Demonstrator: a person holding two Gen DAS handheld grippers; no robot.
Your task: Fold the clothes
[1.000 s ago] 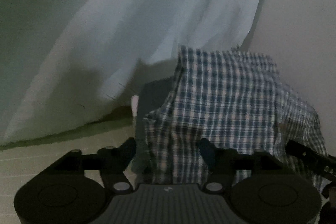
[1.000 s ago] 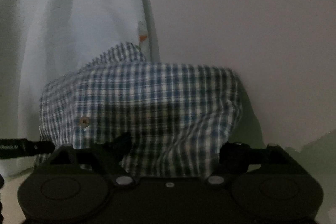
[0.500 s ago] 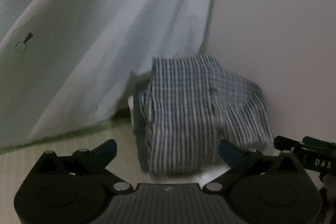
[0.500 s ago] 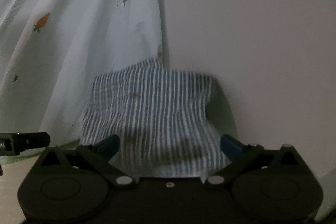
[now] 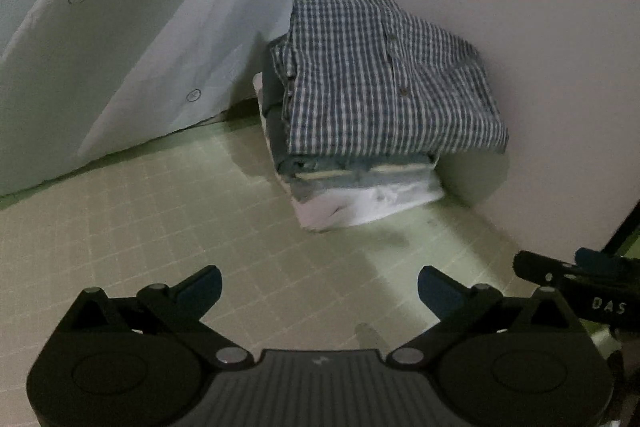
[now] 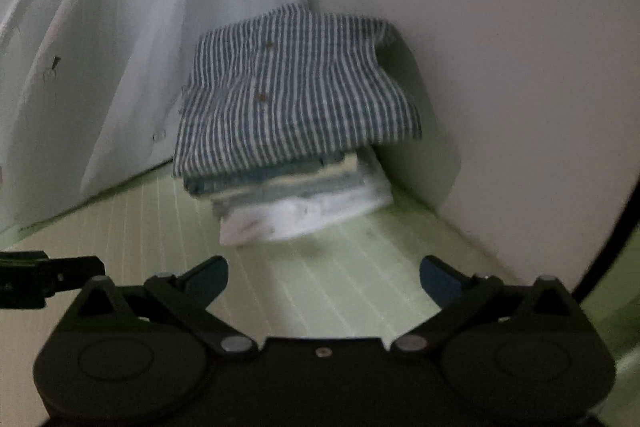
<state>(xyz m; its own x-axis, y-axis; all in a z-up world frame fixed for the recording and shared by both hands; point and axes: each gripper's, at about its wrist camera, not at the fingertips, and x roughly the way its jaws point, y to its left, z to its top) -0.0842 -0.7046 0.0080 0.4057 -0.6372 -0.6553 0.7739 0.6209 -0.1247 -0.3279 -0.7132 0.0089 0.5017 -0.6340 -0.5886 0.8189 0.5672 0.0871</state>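
A folded blue-and-white checked shirt [image 5: 384, 79] lies on top of a stack of folded clothes [image 5: 360, 183] in the corner, on the green grid mat [image 5: 180, 227]. It also shows in the right wrist view [image 6: 296, 95], blurred, on the same stack [image 6: 304, 203]. My left gripper [image 5: 319, 287] is open and empty, well back from the stack over the mat. My right gripper [image 6: 324, 277] is open and empty, also back from the stack. Each gripper's side shows in the other's view: the right one [image 5: 576, 283], the left one [image 6: 44, 275].
A pale curtain with small printed motifs [image 5: 160, 27] hangs on the left behind the stack. A plain wall [image 5: 520, 27] stands on the right, close against the stack. The mat's dark edge [image 5: 624, 227] shows at far right.
Both grippers were shut on the checked shirt a second ago. They opened, left it on the stack and have pulled back, so the stack now sits farther away.
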